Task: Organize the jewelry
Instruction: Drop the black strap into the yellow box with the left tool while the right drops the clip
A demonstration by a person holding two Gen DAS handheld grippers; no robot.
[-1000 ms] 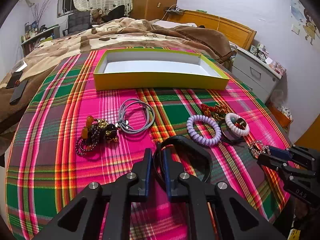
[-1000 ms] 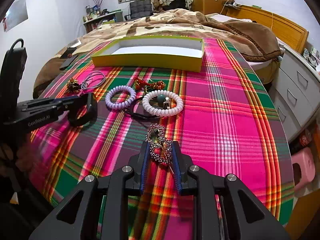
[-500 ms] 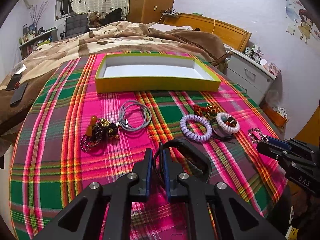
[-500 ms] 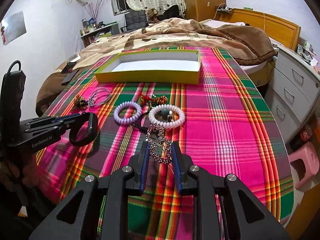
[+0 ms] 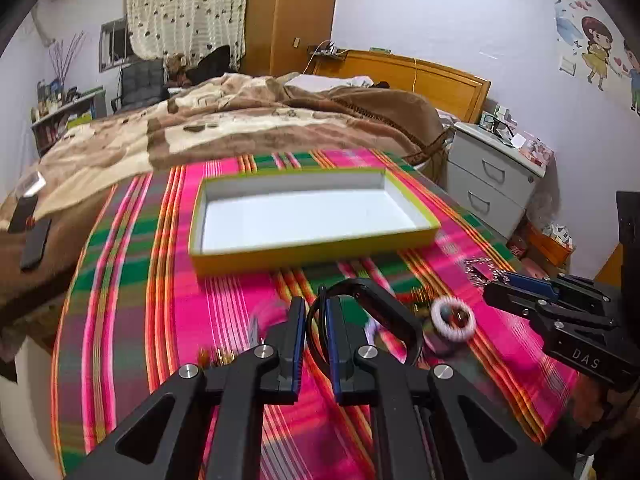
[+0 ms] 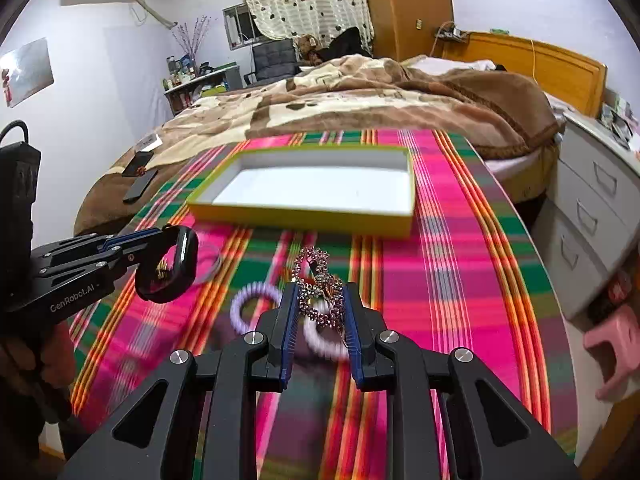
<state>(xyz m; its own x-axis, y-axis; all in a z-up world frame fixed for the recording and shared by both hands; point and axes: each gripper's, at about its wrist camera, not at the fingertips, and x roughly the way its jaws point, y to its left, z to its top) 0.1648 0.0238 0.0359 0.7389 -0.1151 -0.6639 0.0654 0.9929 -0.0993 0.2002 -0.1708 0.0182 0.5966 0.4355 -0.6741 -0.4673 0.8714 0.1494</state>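
Left wrist view: yellow box (image 5: 312, 254) lies ahead of both grippers, long axis crosswise; left gripper (image 5: 316, 344) is clamped on black bracelet (image 5: 384, 312), right gripper (image 6: 318, 316) on rhinestone piece (image 6: 320, 288).

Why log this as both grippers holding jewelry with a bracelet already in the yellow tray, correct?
Not quite: the yellow tray is empty, as the right wrist view shows. The rest holds: the left gripper grips a black bangle and the right gripper grips a rhinestone piece.
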